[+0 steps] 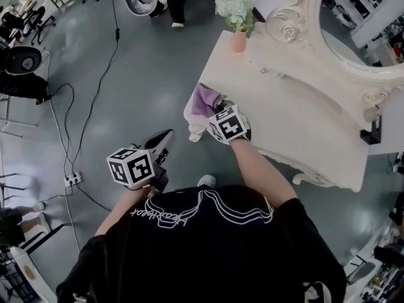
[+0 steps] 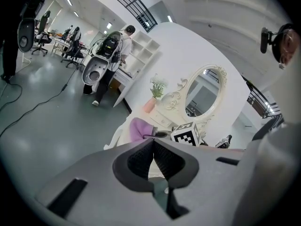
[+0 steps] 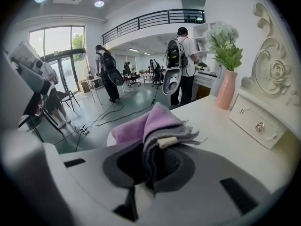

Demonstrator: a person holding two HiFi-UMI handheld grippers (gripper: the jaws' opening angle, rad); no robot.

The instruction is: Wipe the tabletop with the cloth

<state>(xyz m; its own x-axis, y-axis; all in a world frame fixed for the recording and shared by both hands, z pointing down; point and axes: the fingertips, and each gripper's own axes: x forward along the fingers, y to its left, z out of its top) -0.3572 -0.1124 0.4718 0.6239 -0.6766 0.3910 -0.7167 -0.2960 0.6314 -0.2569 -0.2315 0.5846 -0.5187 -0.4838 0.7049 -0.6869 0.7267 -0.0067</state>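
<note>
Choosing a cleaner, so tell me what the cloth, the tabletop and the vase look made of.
Cloth: soft fabric, likely microfibre or terry; fuzzy purple and grey folds with loose threads at the edge.
Tabletop: probably painted wood; cream, smooth, with a soft satin sheen.
Vase: seemingly ceramic; matte pink, no sharp glare.

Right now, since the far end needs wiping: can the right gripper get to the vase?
Probably yes: the right gripper, shut on the cloth at the corner, has only bare tabletop between it and the vase.
</note>
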